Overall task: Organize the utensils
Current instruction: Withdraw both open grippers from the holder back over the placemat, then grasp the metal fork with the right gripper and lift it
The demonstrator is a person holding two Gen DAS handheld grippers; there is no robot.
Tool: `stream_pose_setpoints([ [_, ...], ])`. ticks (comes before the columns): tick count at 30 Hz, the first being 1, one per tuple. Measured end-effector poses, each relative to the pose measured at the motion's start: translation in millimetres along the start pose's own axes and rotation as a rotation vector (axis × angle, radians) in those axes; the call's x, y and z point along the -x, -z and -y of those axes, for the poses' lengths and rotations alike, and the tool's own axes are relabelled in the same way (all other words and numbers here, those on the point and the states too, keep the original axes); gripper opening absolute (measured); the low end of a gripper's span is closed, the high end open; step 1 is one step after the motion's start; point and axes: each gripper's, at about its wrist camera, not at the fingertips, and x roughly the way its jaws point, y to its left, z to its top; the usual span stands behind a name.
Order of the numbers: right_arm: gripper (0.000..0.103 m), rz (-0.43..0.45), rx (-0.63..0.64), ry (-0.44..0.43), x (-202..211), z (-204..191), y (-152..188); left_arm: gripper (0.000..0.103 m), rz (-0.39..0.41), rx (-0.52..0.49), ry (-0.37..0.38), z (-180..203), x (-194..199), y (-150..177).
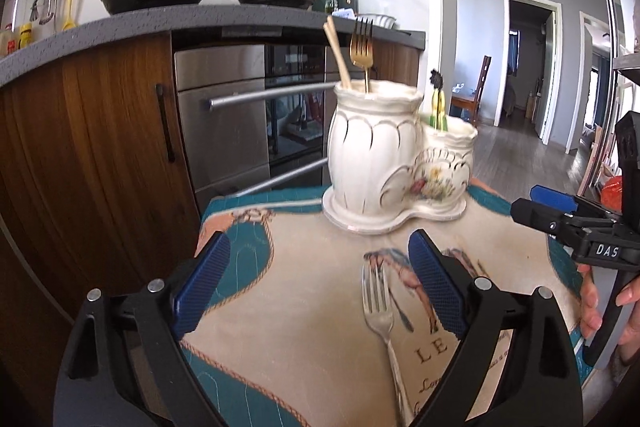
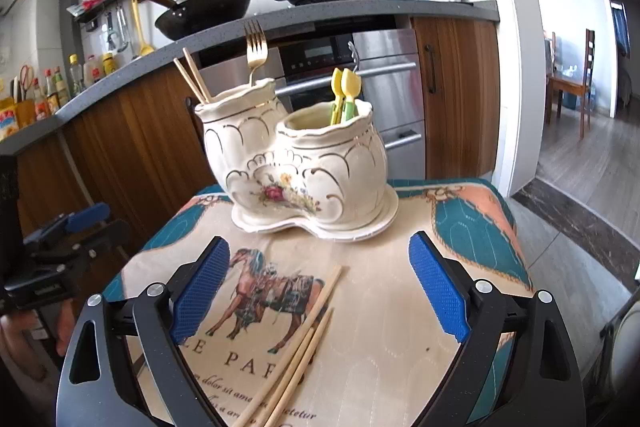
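On the cloth (image 2: 380, 307), chopsticks (image 2: 308, 339) and fork (image 1: 380, 311) lie between wide jaws (both pairs empty).

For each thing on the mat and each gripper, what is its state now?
Left gripper: open, empty.
Right gripper: open, empty.
Silver fork: lying flat on the mat.
Loose chopsticks: lying on the mat.
Ceramic holder: upright.
Gold fork: standing in the holder.

Two forks (image 1: 382, 311), four chopsticks (image 2: 304, 339)
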Motion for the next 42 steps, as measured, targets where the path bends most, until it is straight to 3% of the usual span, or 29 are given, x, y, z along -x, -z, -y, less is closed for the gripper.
stream_pose_setpoints([
  [7, 0.091, -0.098, -0.043, -0.047, 1.2, -3.9, 13.5, 0.09, -0.031, 0.068, 0.017, -11.0, -4.6, 9.8],
  [14, 0.089, -0.209, 0.073, -0.116, -13.7, -65.2, 23.0, 0.092, -0.011, 0.113, 0.038, -20.9, -0.3, 9.1],
  [21, 0.053, -0.374, 0.093, -0.147, -44.4, -112.3, 36.9, 0.092, -0.001, 0.166, 0.052, -38.8, 1.7, 7.2],
  [28, 0.031, -0.455, 0.131, -0.089, -70.5, -134.3, 47.3, 0.092, -0.014, 0.257, 0.061, -59.1, -1.9, 8.0],
  [34, 0.025, -0.466, 0.214, -0.019, -79.3, -144.9, 49.9, 0.092, -0.013, 0.246, 0.068, -56.8, -2.4, 7.5],
  [42, 0.01, -0.473, 0.224, -0.035, -73.3, -130.9, 48.5, 0.092, -0.017, 0.247, 0.073, -55.3, -2.9, 8.1],
])
